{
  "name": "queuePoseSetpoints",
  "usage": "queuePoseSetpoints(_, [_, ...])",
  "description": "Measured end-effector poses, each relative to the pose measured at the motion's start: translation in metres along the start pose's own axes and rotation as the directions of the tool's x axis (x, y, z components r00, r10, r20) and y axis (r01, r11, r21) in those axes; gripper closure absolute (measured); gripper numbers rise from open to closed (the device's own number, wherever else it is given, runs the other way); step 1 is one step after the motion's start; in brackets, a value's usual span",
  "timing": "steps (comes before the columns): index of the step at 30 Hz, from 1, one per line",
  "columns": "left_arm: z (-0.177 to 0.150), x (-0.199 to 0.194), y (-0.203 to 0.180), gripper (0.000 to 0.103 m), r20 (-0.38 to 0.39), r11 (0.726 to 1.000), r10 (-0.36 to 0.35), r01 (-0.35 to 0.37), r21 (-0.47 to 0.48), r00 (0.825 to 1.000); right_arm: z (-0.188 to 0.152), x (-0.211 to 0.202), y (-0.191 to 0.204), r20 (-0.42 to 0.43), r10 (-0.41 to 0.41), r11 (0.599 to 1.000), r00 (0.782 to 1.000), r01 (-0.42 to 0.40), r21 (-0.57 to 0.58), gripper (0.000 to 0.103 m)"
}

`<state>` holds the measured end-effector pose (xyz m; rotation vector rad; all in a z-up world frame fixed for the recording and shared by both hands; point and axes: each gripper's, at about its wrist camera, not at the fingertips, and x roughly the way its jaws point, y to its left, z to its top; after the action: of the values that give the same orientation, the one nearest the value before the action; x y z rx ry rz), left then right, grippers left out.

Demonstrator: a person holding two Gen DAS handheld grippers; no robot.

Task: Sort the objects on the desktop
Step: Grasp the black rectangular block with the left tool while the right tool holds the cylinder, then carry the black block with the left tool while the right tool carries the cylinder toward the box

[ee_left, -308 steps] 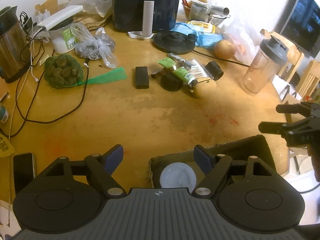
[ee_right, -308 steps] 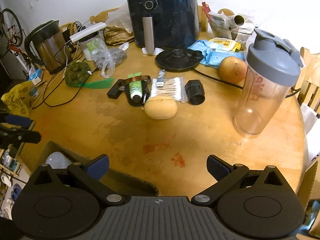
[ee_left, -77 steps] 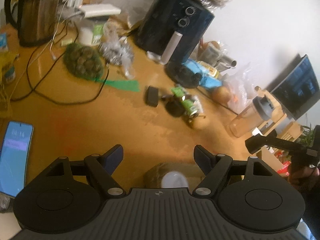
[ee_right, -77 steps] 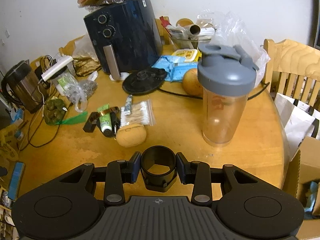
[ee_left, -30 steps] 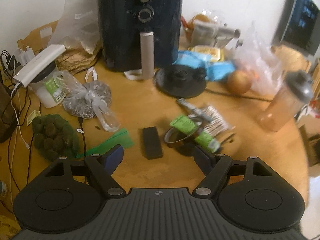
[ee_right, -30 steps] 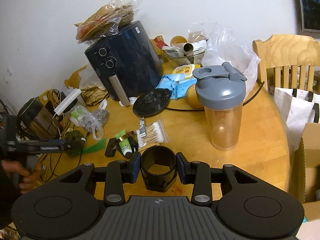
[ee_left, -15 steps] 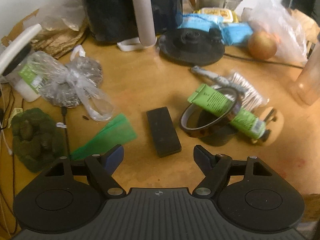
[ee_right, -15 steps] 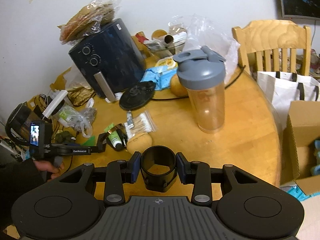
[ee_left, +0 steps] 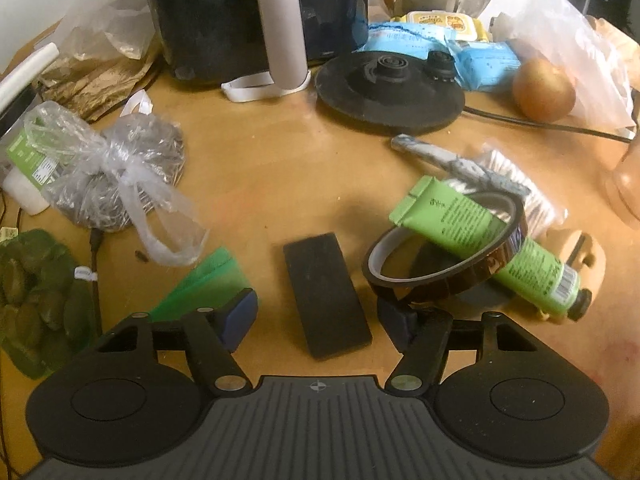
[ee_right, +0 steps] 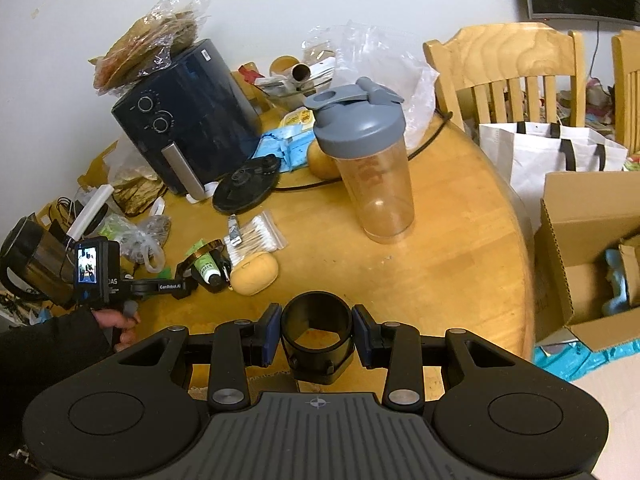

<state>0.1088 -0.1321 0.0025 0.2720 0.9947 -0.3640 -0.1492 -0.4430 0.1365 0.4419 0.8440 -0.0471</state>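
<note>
Pickup step: left gripper (ee_left: 318, 316), jaws closing, straddles the flat black rectangular block (ee_left: 326, 298) on the wooden table (ee_left: 280, 168), pads not touching yet. Right gripper (ee_right: 316, 334) clamps a black plastic ring-shaped cap (ee_right: 316, 330). Next, probably: finish squeeze, lift w/o snagging the amber tape roll (ee_left: 444, 256) beside it.

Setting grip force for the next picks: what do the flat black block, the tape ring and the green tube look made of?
Flat black block: matte and finely grainy, maybe foam or rubber; unclear. Tape ring: glossy amber film wound on a grey core, likely plastic. Green tube: smooth printed plastic with a crimped end, probably squeezable.
</note>
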Motion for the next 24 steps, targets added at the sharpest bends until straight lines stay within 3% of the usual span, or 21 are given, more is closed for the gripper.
queuePoseSetpoints(3, [0.002,0.001,0.0,0.054,0.009,1.0,-0.015,0.015,-0.002,1.0,-0.002,-0.002,-0.001,-0.001,-0.004,1.0,1.0,0.004,0.006,0.062])
queuePoseSetpoints(9, [0.003,0.001,0.001,0.07,0.013,0.999,-0.035,0.036,-0.009,0.999,-0.003,-0.003,0.0,0.0,-0.007,1.0,1.0,0.007,0.013,0.062])
queuePoseSetpoints(19, [-0.003,-0.006,0.0,0.071,-0.013,0.999,-0.035,0.035,-0.008,0.999,0.0,-0.003,-0.001,0.002,0.01,1.0,1.0,-0.01,0.005,0.062])
queuePoseSetpoints(24, [-0.009,-0.023,0.0,0.071,0.01,0.999,-0.032,0.032,-0.028,0.999,0.004,0.001,-0.002,0.001,0.029,1.0,1.0,-0.029,-0.005,0.062])
